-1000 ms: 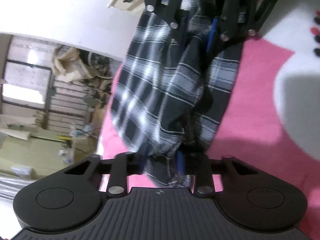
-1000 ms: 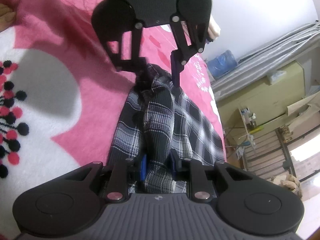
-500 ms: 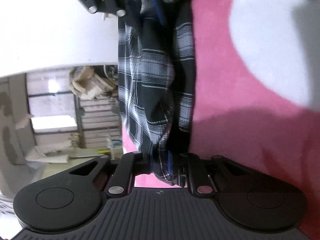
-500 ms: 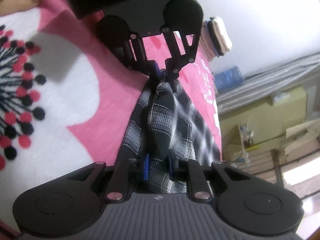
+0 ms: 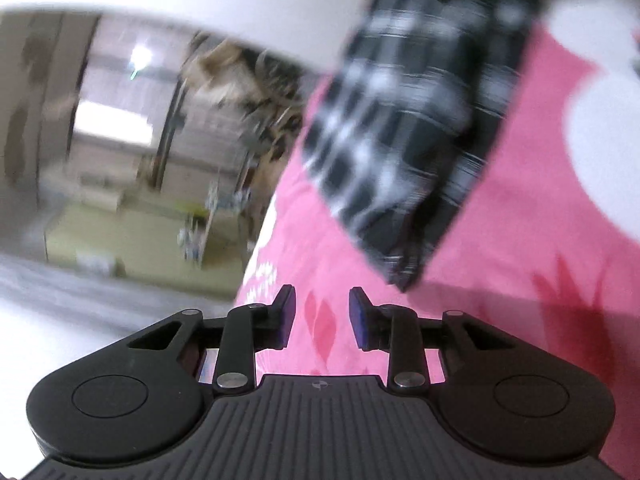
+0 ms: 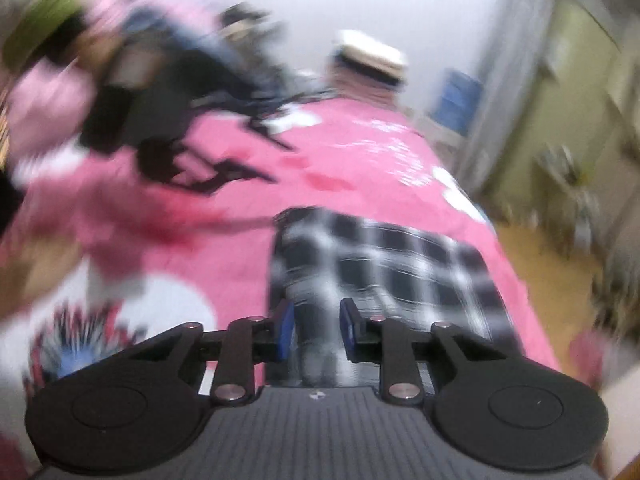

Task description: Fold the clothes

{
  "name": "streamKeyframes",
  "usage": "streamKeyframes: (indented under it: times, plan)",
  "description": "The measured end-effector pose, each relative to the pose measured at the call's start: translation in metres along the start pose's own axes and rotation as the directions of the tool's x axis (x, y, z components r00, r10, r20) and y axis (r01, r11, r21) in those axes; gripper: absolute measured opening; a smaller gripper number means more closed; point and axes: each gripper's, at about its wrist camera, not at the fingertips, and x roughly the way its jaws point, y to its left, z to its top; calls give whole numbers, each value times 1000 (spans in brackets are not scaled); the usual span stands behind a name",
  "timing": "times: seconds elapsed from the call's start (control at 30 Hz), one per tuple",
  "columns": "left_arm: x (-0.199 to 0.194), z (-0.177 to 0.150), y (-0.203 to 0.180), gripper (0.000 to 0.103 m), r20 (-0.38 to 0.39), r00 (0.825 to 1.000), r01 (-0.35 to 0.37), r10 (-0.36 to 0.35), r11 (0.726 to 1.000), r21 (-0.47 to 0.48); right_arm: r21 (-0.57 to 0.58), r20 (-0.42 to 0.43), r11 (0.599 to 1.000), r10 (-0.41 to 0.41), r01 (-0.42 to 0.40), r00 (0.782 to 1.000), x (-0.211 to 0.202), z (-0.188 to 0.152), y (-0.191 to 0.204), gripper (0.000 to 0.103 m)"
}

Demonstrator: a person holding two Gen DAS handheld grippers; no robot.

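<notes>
While both views are motion-blurred, the layout reads clearly enough. Plaid garment point(image 6: 384, 268) lies on the pink bed cover point(image 6: 352, 152) as a compact rectangular bundle with straight edges, consistent with a folded state; I can't count layers through the blur.

Left gripper point(image 5: 322, 318): fingers spread apart, nothing between them, only pink cover visible in the gap. Garment point(image 5: 404, 152) sits well ahead of it, apart from the pads.

Right gripper point(image 6: 316, 330): fingers also parted, blue pads clear of each other. The near edge of the garment runs into the gap between them, so cloth sits between the pads, but I see no pinch; whether it touches either pad I can't tell.

Judgement: both sets of fingers standing apart with the cloth flat on the bed fits a release after laying a fold down, and equally fits coming in for another grip on the near edge. The pictures don't settle which.

A dark gripper shape point(image 6: 192, 160) shows blurred at upper left in the right view, off the garment.
</notes>
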Motion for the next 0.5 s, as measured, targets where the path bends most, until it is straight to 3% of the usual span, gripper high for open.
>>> streamKeyframes:
  times: [0.07, 0.13, 0.23, 0.33, 0.5]
  plan:
    - [6, 9, 18, 30, -24, 999, 21, -25, 987, -159, 58, -1, 998, -13, 13, 1000, 6, 3, -10, 17]
    - [12, 16, 32, 30, -35, 998, 42, -55, 953, -300, 54, -6, 998, -16, 16, 1000, 13, 0, -7, 16]
    - [18, 28, 35, 30, -7, 996, 80, -91, 904, -420, 5, -23, 1000, -20, 20, 1000, 22, -12, 5, 14]
    - [23, 44, 28, 30, 40, 991, 131, -127, 876, -464, -44, -40, 999, -25, 23, 999, 31, -23, 17, 14]
    - [24, 53, -11, 29, 49, 974, 221, -221, 881, -419, -87, -58, 996, -21, 16, 998, 39, -36, 28, 15]
